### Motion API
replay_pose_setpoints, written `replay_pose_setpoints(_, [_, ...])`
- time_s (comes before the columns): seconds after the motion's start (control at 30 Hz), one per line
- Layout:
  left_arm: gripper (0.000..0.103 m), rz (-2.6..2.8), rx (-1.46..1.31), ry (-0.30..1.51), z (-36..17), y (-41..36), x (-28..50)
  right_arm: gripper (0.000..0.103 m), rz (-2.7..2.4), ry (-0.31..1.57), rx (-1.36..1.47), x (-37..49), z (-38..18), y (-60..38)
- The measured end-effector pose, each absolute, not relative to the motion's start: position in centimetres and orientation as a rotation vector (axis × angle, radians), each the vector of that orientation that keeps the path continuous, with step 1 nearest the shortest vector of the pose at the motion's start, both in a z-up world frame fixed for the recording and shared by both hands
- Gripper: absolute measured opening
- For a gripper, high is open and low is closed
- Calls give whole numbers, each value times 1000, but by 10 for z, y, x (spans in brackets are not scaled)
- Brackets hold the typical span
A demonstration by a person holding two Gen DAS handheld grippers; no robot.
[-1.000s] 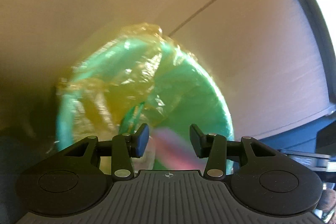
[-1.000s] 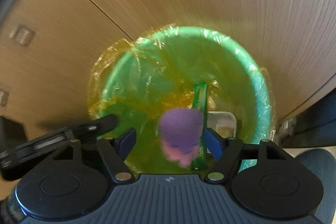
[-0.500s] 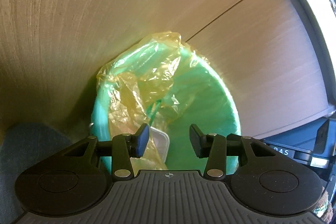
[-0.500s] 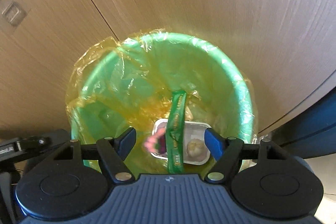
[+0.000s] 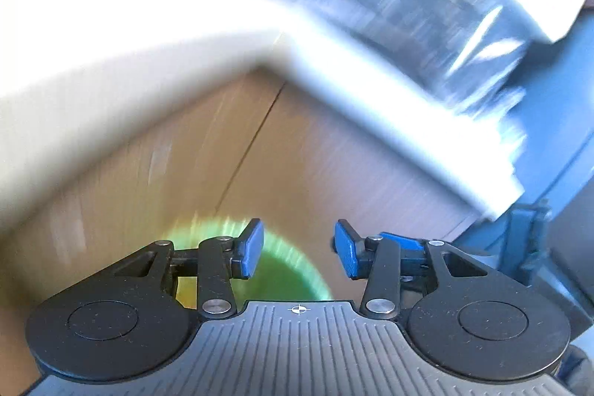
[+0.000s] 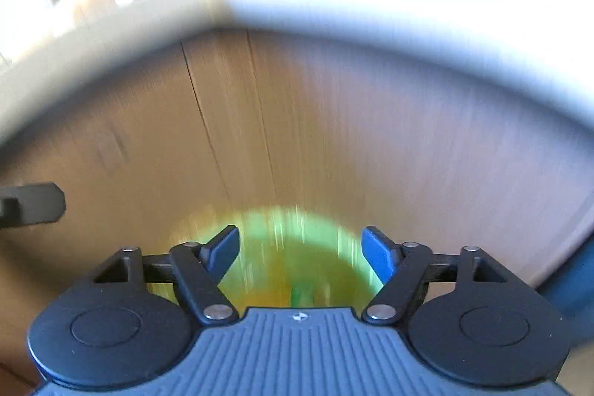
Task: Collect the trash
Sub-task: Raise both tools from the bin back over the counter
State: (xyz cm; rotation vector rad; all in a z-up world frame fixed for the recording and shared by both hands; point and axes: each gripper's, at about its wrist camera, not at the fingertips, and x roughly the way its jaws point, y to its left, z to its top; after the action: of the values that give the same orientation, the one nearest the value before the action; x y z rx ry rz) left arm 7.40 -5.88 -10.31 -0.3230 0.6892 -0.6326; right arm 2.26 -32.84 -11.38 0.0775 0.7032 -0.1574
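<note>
The left gripper (image 5: 299, 253) is standing with its blue-padded jaws apart and nothing between them. The right gripper (image 6: 300, 257) is carrying nothing either, and its jaws are opening wider. Below both, a round green plastic bin lined with a yellowish translucent bag (image 6: 293, 247) is sitting against a brown wood-grain cabinet front (image 6: 334, 121); the same bin (image 5: 282, 266) is showing low in the left view. Something green is lying inside, blurred. Judging by the empty jaws, this drop looks finished; more trash may be waiting on the pale countertop (image 5: 111, 36) above. No writing is readable.
</note>
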Motion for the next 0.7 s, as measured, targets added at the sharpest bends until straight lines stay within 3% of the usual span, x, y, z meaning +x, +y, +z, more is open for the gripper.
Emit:
replay_pose_setpoints(0.1, [47,-591,-251,543,-34,-44,61,103,-148,502,31,20,-53,-312])
replay_pose_setpoints(0.27, [47,-379,-158,398,48,3,58,103,-40,378,-43,25,17,-282])
replay_pose_setpoints(0.43, [47,-120,-165,306,97,70,90,103,49,377,37,34,43,-267])
replay_pose_setpoints(0.6, [47,35,-212,275,106,135,135,103,105,456,96,56,42,-260])
replay_pose_setpoints(0.7, [47,-56,-250,358,89,149,157,103,119,427,102,71,41,-257])
